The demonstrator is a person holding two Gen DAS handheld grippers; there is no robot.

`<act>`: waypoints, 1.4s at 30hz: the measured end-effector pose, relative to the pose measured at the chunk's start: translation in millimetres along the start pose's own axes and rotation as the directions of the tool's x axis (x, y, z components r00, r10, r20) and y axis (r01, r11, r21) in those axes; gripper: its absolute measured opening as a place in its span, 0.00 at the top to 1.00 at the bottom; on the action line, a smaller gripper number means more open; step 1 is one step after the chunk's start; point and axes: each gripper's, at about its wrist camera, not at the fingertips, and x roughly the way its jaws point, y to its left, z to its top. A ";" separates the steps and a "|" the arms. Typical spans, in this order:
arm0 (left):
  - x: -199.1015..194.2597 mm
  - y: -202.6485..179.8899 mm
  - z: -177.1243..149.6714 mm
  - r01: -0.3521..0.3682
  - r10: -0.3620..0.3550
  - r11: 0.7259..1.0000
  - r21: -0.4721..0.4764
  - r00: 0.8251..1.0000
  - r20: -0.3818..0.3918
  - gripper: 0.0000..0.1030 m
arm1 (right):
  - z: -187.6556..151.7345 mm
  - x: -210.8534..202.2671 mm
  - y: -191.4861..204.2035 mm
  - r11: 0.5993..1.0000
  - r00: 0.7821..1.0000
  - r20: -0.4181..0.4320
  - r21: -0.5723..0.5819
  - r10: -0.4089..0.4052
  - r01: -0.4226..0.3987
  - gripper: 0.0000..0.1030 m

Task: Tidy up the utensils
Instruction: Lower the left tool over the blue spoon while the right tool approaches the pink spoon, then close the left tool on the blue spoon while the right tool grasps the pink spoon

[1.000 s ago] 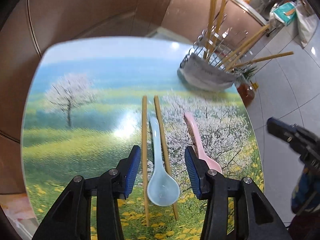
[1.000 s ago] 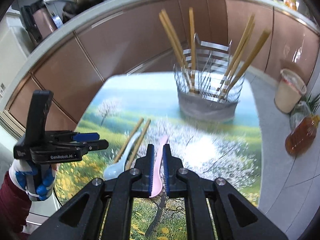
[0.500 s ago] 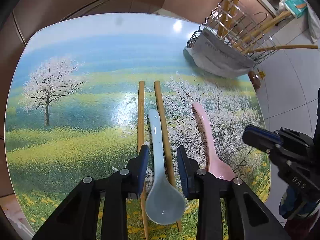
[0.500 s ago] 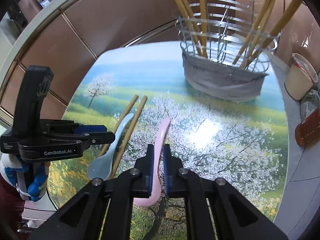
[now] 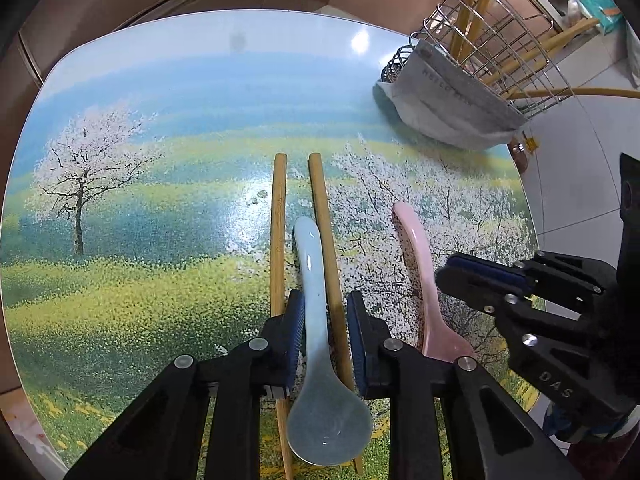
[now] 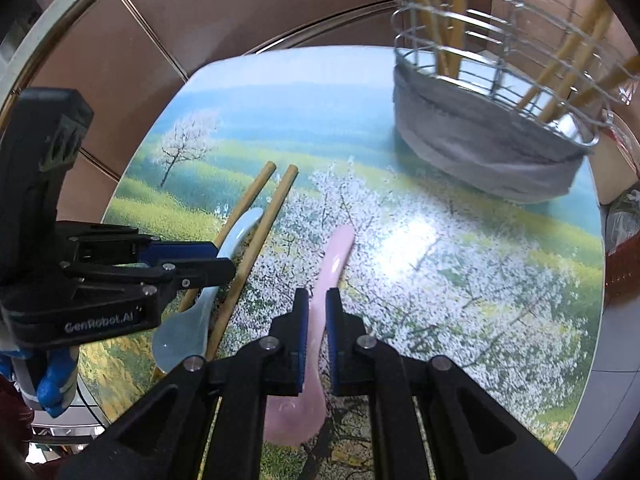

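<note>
A pale blue ceramic spoon [image 5: 316, 320] lies on the table between two wooden chopsticks [image 5: 278, 232]. My left gripper [image 5: 322, 312] straddles the blue spoon's handle and the right chopstick [image 5: 320, 208], its jaws close to them with small gaps still showing. A pink spoon [image 6: 324, 280] lies to the right. My right gripper [image 6: 316, 312] is shut on the pink spoon's handle, low over the table. The pink spoon [image 5: 420, 264] and right gripper [image 5: 480, 280] also show in the left wrist view. The left gripper [image 6: 192, 264] shows in the right wrist view.
A wire utensil basket [image 6: 492, 92] wrapped in grey cloth stands at the table's far right, holding several chopsticks. The table [image 5: 140, 200] has a printed landscape top and rounded edges. Brown tiled walls stand behind it; white floor lies to the right.
Both grippers have moved lower and forward toward the table. My left gripper's jaws have narrowed around the blue spoon and right chopstick. The right gripper stays shut on the pink spoon.
</note>
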 end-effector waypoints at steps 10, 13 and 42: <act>11.6 -0.6 0.5 0.005 -0.005 1.000 -0.012 1.000 -0.018 0.80 | 13.2 24.2 10.1 1.000 1.000 -0.030 -0.013 -0.008 0.008 0.89; 13.4 0.5 0.2 0.010 -0.010 1.000 -0.020 1.000 -0.019 0.82 | 13.8 25.7 12.2 1.000 0.999 -0.033 -0.017 -0.006 0.006 0.89; 11.4 3.2 2.1 0.024 -0.025 0.999 -0.028 1.000 -0.016 0.89 | 17.9 37.0 8.5 0.999 0.998 -0.047 0.000 0.038 -0.038 0.87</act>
